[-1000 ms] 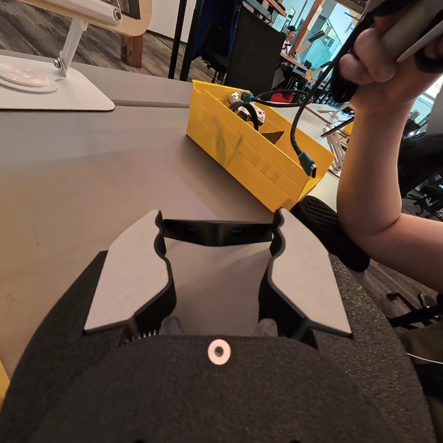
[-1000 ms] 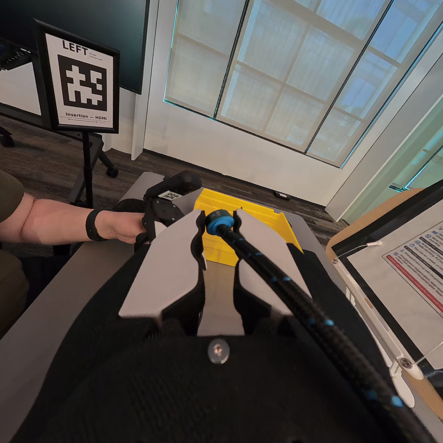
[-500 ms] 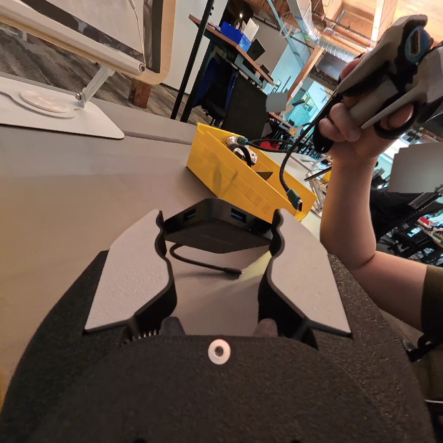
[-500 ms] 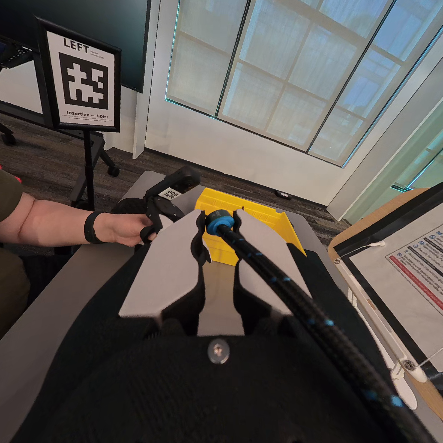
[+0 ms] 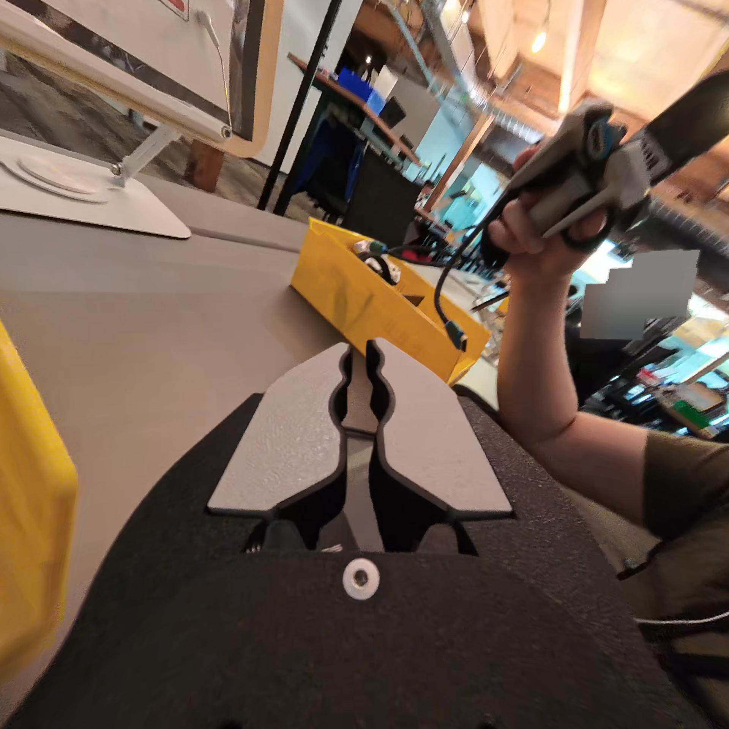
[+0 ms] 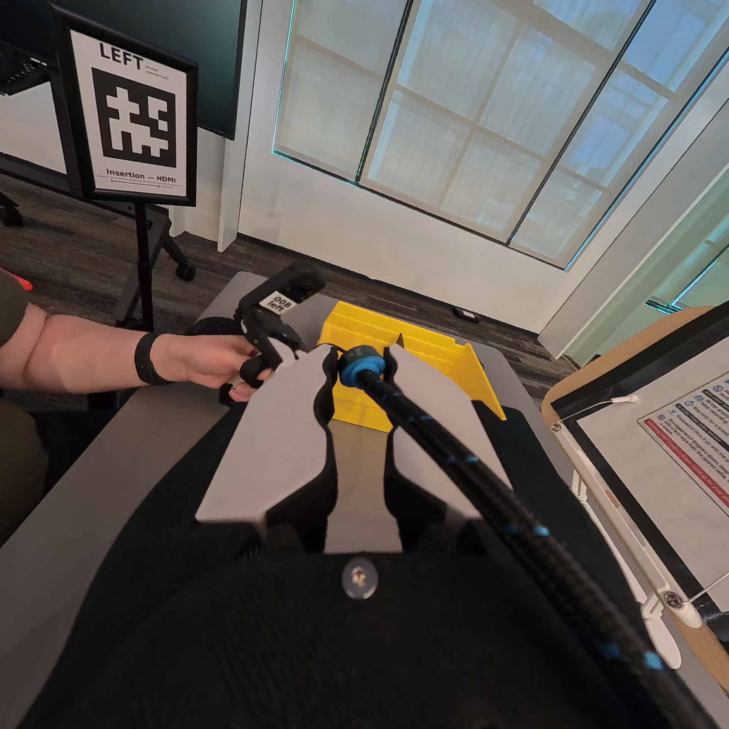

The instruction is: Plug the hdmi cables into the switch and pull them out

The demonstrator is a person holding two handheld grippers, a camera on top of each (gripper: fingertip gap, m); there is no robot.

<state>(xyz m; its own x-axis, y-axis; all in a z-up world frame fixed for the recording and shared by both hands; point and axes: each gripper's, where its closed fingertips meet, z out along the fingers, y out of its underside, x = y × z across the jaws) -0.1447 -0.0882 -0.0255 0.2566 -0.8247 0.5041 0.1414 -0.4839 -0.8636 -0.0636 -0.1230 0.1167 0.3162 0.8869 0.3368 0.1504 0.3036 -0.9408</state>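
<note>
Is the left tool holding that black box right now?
No: the left gripper has its jaws nearly together with only bare table between them.

There are two hand-held grippers, the left hand-held gripper (image 5: pixel 358 351) and the right hand-held gripper (image 6: pixel 361 355), one yellow bin (image 5: pixel 355 303), one grey counter (image 5: pixel 157 335), and one black cable (image 6: pixel 453 465).

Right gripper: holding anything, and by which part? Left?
The right gripper holds the black braided cable by its plug end, at the blue collar. The left gripper is nearly closed with nothing between its fingers.

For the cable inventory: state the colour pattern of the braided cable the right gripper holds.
The cable is black braid with blue flecks; right wrist view shows it best.
</note>
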